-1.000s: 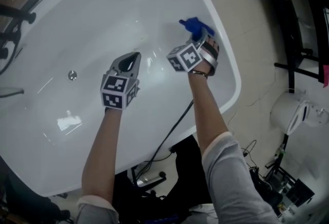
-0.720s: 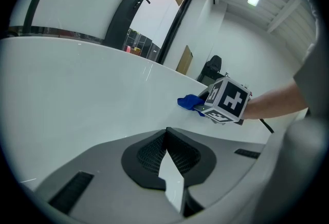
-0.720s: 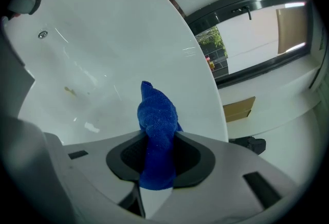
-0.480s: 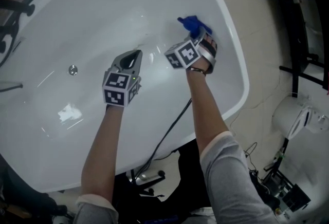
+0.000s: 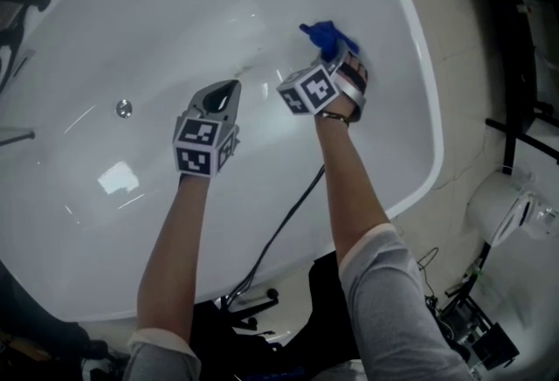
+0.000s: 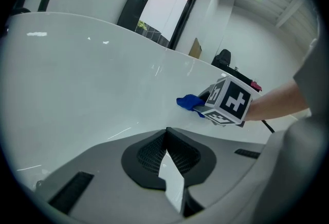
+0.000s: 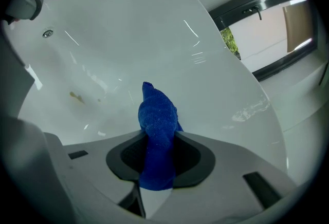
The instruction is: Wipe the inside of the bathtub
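Right gripper (image 5: 339, 58) farther from bathtub (image 5: 434, 135) rim, cloth (image 5: 325, 36) clamped, partly hidden

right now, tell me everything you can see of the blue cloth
The blue cloth is a deep blue, fuzzy, towel-like rag, bunched into a narrow roll. The right gripper is shut on its middle. A rounded end sticks out past the jaws and a shorter end hangs behind them. The free end appears to press against the sloping inner wall of the white bathtub. Nothing else touches it.
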A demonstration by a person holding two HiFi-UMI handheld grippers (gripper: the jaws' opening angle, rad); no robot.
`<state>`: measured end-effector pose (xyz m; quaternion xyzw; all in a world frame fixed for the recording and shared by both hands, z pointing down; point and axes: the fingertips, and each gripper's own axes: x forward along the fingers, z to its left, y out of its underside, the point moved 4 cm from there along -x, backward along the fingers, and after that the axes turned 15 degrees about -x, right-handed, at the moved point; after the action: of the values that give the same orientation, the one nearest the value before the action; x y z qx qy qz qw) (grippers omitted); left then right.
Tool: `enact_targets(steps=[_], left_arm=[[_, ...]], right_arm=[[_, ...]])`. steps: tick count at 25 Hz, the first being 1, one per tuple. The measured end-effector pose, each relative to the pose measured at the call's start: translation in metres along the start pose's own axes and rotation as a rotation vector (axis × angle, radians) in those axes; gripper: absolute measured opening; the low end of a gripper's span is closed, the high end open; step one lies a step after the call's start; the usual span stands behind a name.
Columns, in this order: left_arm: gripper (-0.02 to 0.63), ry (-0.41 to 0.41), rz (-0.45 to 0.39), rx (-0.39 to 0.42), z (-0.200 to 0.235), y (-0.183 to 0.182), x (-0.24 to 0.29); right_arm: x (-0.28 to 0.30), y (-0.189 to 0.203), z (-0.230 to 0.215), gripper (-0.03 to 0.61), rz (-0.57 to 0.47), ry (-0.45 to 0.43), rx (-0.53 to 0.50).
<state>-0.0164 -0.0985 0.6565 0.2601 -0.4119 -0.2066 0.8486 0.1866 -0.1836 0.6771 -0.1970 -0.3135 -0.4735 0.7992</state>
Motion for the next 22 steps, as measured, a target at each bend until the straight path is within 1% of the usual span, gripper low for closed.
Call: enact_targets(steps=[5,10,13,18,22], left_arm=[[0.003,-0.026,-0.008,-0.002,0.018,0.008,0.009],[0.003,-0.051,-0.005,-0.002,0.037,0.021,0.022],[0.003,-0.067,0.0,-0.006,0.046,0.032,0.031],[0.003,-0.081,0.01,-0.003,0.057,0.046,0.045],[0.003,-0.084,-0.001,-0.01,0.061,0.051,0.054]], right_arm=[[0.019,-0.012,0.025,0.11,-0.015,-0.015,-0.023],[0.034,-0.034,0.047,0.11,-0.054,-0.027,-0.002],[0.046,-0.044,0.063,0.11,-0.074,-0.049,-0.013],[0.069,-0.056,0.088,0.11,-0.084,-0.079,-0.028],[0.081,-0.06,0.1,0.11,-0.096,-0.092,-0.048]])
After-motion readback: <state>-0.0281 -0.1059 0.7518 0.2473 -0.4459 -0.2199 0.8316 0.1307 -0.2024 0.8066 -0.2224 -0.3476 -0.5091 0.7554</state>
